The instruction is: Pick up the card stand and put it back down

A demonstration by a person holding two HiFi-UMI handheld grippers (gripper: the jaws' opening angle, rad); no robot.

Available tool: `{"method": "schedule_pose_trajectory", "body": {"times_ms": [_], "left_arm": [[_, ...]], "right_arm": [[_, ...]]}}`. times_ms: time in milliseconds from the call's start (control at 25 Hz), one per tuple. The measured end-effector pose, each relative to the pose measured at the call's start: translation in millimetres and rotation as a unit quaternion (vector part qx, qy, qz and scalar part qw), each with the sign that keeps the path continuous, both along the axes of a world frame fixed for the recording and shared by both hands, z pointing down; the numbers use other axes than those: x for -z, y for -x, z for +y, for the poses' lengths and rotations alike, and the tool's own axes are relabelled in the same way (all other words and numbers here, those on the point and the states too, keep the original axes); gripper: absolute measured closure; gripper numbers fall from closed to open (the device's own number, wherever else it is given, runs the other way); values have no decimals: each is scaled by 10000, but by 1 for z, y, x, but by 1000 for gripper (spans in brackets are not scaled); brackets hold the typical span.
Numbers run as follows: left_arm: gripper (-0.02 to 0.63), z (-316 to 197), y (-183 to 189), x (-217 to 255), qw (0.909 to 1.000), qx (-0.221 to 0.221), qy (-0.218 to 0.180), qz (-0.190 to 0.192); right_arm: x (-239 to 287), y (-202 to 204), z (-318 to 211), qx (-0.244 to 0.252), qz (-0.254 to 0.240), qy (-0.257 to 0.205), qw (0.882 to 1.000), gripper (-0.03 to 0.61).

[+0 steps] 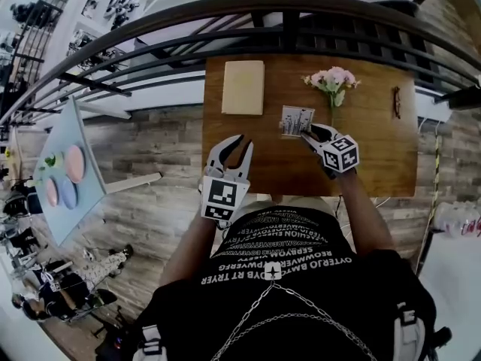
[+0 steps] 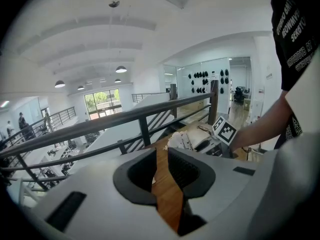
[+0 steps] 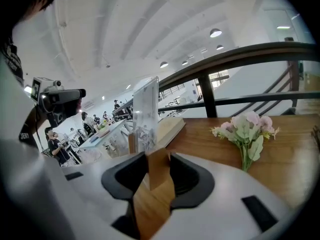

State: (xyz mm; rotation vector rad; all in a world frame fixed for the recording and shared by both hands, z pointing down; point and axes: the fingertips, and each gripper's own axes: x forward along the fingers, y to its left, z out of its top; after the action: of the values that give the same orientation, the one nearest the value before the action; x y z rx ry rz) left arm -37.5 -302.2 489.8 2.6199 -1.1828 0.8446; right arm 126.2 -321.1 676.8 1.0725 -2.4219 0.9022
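The card stand [image 1: 297, 119], a clear upright panel on a small wooden base, is at the middle of the wooden table [image 1: 376, 164]. My right gripper [image 1: 307, 132] reaches it from the near side. In the right gripper view the wooden base [image 3: 159, 166] sits between both pads, with the right gripper [image 3: 159, 173] shut on it and the clear panel [image 3: 146, 109] rising above. Whether the base touches the table I cannot tell. My left gripper [image 1: 231, 147] hovers open over the table's near left part, apart from the stand. Only tabletop shows through its jaws in the left gripper view [image 2: 161, 171].
A pale notebook [image 1: 243, 87] lies at the table's far left, and a pink flower bunch [image 1: 332, 81] lies right of the stand. A small dark object [image 1: 396, 101] lies near the right edge. A black railing [image 1: 225, 21] runs behind the table.
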Motion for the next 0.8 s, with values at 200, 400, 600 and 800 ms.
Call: {"method": "schedule_pose_trajectory", "body": {"times_ms": [200, 400, 600, 800], "left_arm": [[522, -3, 2, -4, 9999, 79, 85, -64], [523, 0, 9, -10, 9997, 150, 152, -139], [523, 2, 11, -18, 9992, 234, 250, -185], [522, 8, 12, -19, 9990, 279, 278, -189]], "right_arm": [[-23, -1, -3, 36, 46, 138, 9999, 420], [-46, -1, -2, 11, 94, 254, 9996, 420], [-70, -10, -3, -37, 221, 348, 9991, 420], [-96, -17, 5, 7, 594, 405, 9974, 420]]}}
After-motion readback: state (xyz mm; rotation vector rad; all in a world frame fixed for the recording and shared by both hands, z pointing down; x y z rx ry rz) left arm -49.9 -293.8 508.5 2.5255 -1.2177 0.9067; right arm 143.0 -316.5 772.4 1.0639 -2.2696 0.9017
